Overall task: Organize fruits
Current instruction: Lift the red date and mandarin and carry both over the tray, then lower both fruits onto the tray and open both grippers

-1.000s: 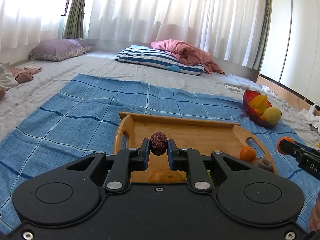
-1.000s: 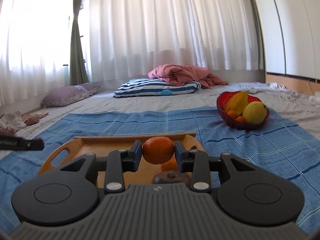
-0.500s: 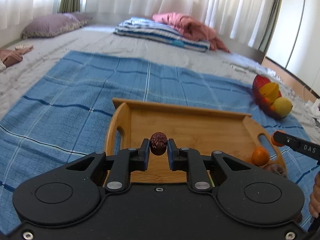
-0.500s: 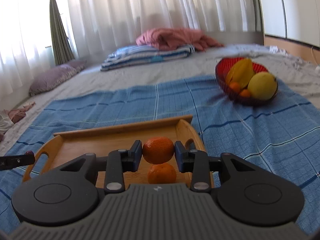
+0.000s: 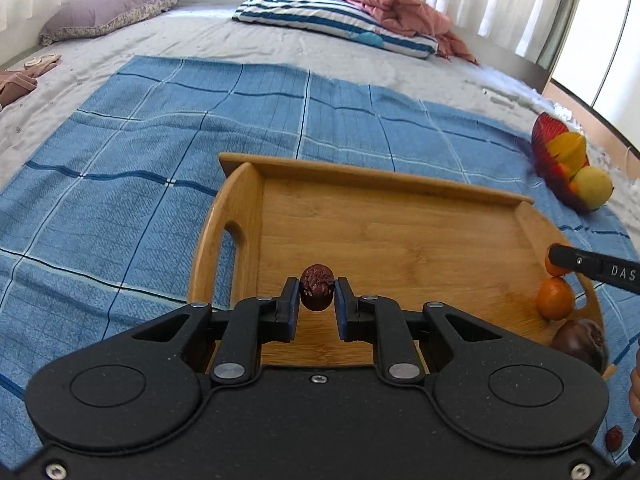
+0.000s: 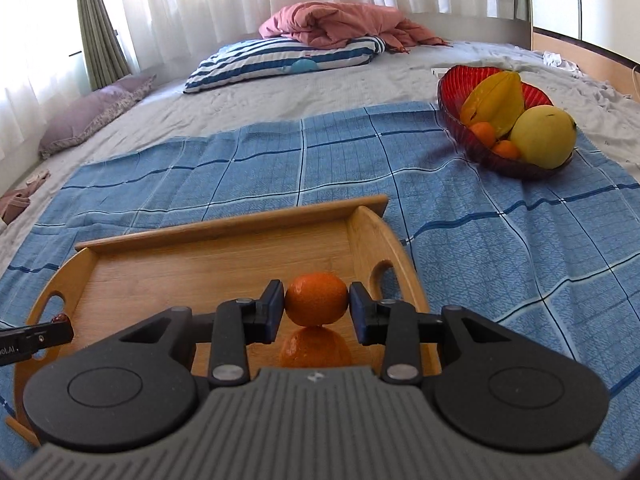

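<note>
My left gripper (image 5: 317, 294) is shut on a wrinkled red date (image 5: 317, 291), held just above the near left part of the wooden tray (image 5: 384, 236). My right gripper (image 6: 317, 305) is shut on a mandarin (image 6: 317, 303) over the tray's right end (image 6: 224, 264), directly above a second mandarin (image 6: 316, 347) lying on the tray. In the left wrist view that lying mandarin (image 5: 555, 298) sits by the right handle, with a dark purple fruit (image 5: 581, 343) beside it and a right fingertip (image 5: 592, 266) above.
A red bowl (image 6: 452, 92) holds a starfruit, a yellow fruit and small oranges at the right on the blue checked cloth (image 6: 280, 160). A small red fruit (image 5: 614, 438) lies on the cloth near the tray. A striped pillow (image 6: 280, 60) and pink blanket lie behind.
Both grippers have tilted down and lowered toward the tray, each keeping its fruit. The tray now fills more of both views.
</note>
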Demonstrator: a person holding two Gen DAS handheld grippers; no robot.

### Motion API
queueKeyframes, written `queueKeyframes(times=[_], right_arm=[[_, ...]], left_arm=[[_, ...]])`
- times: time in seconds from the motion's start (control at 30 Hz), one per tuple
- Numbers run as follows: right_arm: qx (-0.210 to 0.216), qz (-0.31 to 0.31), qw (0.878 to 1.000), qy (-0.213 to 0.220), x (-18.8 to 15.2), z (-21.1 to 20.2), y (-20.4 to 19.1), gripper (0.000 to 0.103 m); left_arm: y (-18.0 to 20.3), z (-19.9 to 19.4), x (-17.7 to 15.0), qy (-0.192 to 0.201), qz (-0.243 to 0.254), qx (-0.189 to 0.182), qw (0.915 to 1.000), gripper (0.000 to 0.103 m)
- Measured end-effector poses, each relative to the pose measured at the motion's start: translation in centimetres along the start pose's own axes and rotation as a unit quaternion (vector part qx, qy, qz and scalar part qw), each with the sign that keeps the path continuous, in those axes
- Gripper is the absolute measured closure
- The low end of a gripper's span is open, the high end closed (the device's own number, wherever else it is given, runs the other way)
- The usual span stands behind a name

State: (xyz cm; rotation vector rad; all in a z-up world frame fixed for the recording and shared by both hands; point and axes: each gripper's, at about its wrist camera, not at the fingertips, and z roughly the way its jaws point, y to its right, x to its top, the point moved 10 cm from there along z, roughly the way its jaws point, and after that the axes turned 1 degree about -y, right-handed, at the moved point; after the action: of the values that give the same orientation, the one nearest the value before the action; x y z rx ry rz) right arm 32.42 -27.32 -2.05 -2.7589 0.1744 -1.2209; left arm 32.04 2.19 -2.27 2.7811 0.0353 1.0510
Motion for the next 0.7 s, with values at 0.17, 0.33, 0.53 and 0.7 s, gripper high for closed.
queueKeyframes(times=[0.17, 0.33, 0.53, 0.7], right_arm=[[-0.007, -0.008, 1.0, -0.008, 0.0, 0.7, -0.4, 0.063], [-0.009, -0.01, 1.0, -0.014, -0.2, 1.3, -0.6, 0.063], [-0.01, -0.005, 1.0, -0.024, -0.5, 2.1, -0.4, 0.063], [-0.01, -0.002, 1.0, -0.023, -0.6, 2.3, -0.3, 0.063]], left_arm=[[0.0, 1.0, -0.3, -0.012, 0.006, 0.009, 0.9999, 0.086], [-0.1, 1.4, -0.4, -0.016, 0.006, 0.011, 0.9998, 0.085], [0.1, 1.6, -0.4, -0.014, 0.016, 0.012, 0.9997, 0.085], [0.3, 1.6, -0.4, -0.013, 0.018, 0.013, 0.9997, 0.085]])
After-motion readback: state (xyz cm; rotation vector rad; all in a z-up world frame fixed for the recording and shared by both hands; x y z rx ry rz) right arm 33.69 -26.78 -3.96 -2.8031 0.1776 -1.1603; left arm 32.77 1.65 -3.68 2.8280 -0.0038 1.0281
